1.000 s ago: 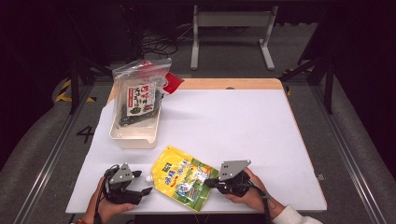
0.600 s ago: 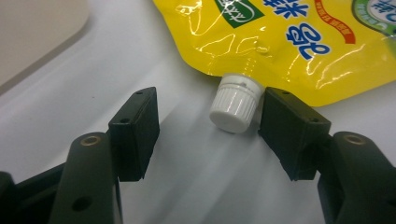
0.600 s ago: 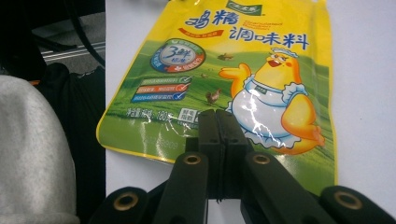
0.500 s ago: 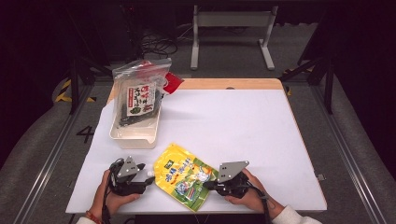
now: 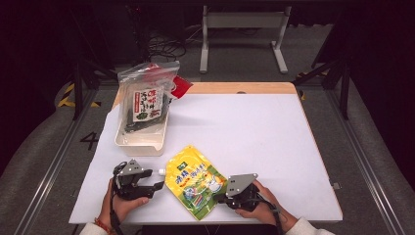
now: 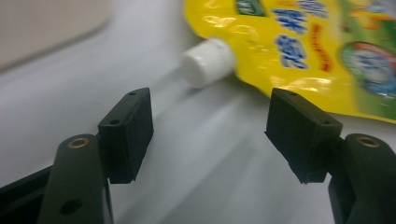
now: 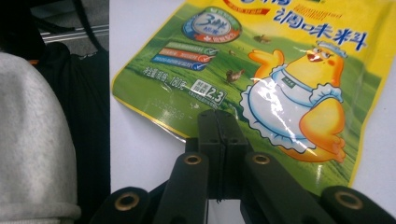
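The left gripper (image 6: 209, 135) has edged toward the pouch (image 5: 196, 180), jaws just reopening, empty, near its white cap (image 6: 208, 62). The right gripper (image 7: 218, 122) pinches the pouch's bottom edge. Soft, slippery film; the stiff cap seems the best hold.

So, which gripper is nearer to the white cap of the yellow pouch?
Left. The left gripper is open, just short of the white cap, not touching it. The right gripper is shut on the yellow pouch at its opposite, bottom edge.

The yellow pouch (image 7: 261, 70) runs off the top and right edges in the right gripper view. Its bottom edge sits hidden under the right gripper (image 7: 218, 122).
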Action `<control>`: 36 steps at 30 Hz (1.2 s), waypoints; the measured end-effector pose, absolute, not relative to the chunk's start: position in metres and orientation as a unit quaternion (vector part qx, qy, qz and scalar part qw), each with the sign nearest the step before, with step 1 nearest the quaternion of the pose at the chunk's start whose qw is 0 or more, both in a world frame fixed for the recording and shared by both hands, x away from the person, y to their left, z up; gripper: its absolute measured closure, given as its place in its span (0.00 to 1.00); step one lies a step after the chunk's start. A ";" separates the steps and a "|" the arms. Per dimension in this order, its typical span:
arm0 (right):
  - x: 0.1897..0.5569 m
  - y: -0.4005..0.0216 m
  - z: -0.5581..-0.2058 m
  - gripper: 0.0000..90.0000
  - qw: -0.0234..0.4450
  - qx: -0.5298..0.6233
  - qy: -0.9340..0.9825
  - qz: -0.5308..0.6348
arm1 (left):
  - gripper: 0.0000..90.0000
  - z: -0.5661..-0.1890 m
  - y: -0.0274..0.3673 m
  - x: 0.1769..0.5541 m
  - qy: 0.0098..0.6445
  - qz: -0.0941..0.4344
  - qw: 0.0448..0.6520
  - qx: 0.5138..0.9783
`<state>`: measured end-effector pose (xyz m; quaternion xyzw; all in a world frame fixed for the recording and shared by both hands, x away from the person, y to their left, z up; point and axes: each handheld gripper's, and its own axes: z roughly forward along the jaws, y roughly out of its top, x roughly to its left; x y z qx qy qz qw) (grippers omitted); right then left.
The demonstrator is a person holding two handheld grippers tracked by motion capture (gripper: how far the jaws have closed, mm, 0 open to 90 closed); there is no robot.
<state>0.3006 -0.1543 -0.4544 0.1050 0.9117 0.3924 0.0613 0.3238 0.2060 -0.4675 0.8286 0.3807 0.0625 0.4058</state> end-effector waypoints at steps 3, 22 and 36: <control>0.302 -0.158 -0.447 0.96 0.058 0.115 0.901 0.415 | 0.36 -0.465 0.204 0.315 0.364 0.035 0.411 0.835; 0.307 -0.157 -0.451 1.00 0.079 0.126 0.899 0.412 | 0.26 -0.471 0.181 0.327 0.369 -0.087 0.453 0.807; 0.307 -0.158 -0.454 1.00 0.078 0.128 0.898 0.413 | 0.35 -0.471 0.146 0.342 0.340 -0.088 0.461 0.815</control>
